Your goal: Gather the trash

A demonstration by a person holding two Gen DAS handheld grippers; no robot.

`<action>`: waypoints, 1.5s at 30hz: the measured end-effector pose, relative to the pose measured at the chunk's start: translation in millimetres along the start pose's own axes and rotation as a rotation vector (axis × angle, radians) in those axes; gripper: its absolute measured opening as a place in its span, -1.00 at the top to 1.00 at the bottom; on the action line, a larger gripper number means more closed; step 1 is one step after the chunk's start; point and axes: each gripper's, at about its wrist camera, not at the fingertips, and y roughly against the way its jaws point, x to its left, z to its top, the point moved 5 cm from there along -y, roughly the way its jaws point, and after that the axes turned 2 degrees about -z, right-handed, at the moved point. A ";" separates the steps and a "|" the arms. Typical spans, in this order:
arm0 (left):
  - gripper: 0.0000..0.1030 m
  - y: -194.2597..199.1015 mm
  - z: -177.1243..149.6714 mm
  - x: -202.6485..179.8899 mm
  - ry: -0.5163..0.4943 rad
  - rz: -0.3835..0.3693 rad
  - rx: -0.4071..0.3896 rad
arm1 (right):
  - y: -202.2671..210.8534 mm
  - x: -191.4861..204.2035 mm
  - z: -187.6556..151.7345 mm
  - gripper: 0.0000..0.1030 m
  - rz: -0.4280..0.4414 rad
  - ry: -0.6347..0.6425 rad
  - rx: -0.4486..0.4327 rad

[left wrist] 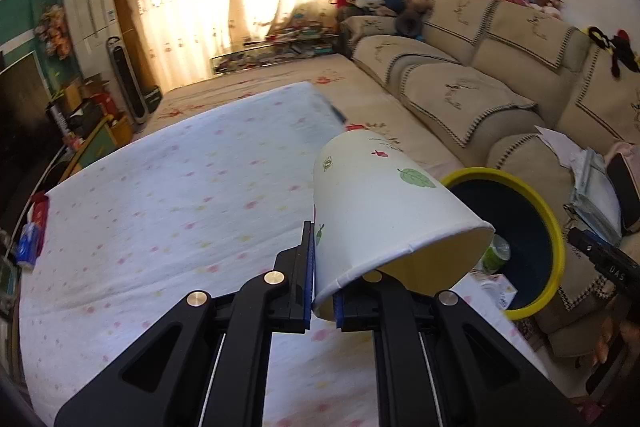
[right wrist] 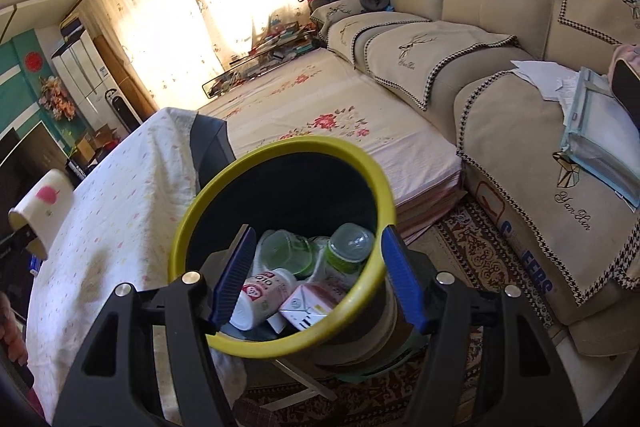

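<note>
Left gripper (left wrist: 324,291) was clenched on the wall of a paper cup (left wrist: 384,219), one pad inside the rim and one outside, so the cup hung tilted with its mouth facing down and right. That rim pinch probably suits a light, empty cup and leaves it free to drop out when let go. The cup was over the table (left wrist: 160,211), near its right edge, short of the bin (left wrist: 556,247).

Right gripper (right wrist: 316,283) was released, jaws wide and holding nothing, though the near rim of the bin (right wrist: 280,345) crossed between its fingers without visible pad contact. The bin stood just off the table's edge, already holding a bottle (right wrist: 348,247), a tub (right wrist: 264,291) and a carton (right wrist: 308,303).

Both grippers pointed steeply downward. In the right view, the cup (right wrist: 42,211) sat far left, well apart from the bin.
</note>
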 end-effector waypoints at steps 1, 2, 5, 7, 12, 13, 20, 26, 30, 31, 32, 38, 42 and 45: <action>0.84 -7.5 7.5 -20.2 -0.028 -0.031 0.009 | 1.7 -4.2 0.4 -0.21 -0.003 -0.006 -0.004; 0.84 -15.4 14.3 -41.3 -0.055 -0.063 0.019 | 3.1 -8.1 1.0 -0.21 -0.007 -0.010 -0.006; 0.84 -39.0 27.1 -99.0 -0.115 -0.140 0.061 | 7.4 -20.1 3.8 -0.21 -0.020 -0.023 -0.014; 0.84 -54.2 28.1 -130.7 -0.140 -0.179 0.095 | 9.3 -27.6 5.9 -0.21 -0.028 -0.033 -0.018; 0.84 -103.0 30.7 -180.1 -0.176 -0.228 0.191 | 16.0 -43.5 7.9 -0.21 -0.044 -0.052 -0.025; 0.84 -112.8 29.4 -182.8 -0.178 -0.232 0.211 | 17.3 -45.5 8.4 -0.21 -0.047 -0.054 -0.025; -0.14 -155.4 11.9 -172.7 -0.121 -0.234 0.336 | 23.7 -48.1 9.3 -0.22 -0.043 -0.054 -0.028; -0.38 -114.8 8.0 -130.2 -0.055 -0.228 0.252 | 35.3 -33.4 9.1 -0.23 -0.033 -0.019 -0.038; -0.82 -56.6 3.0 -91.4 -0.020 -0.214 0.102 | 43.4 -10.2 3.0 -0.30 -0.013 0.039 -0.033; -0.88 -36.9 -0.9 -78.8 -0.012 -0.199 0.054 | 45.0 -1.9 0.5 -0.32 -0.005 0.058 -0.028; -0.90 -18.7 -5.5 -67.7 -0.005 -0.183 0.011 | 46.5 5.6 -2.1 -0.34 0.004 0.076 -0.024; -0.90 86.6 -49.4 9.1 0.050 -0.027 -0.178 | 58.5 58.4 -22.3 -0.42 0.076 0.193 -0.010; -0.90 147.8 -82.9 68.2 0.143 0.094 -0.251 | 70.3 90.1 -33.9 -0.49 0.115 0.255 -0.010; -0.90 179.8 -110.7 104.5 0.209 0.185 -0.254 | 80.7 112.4 -38.7 -0.58 0.133 0.302 -0.022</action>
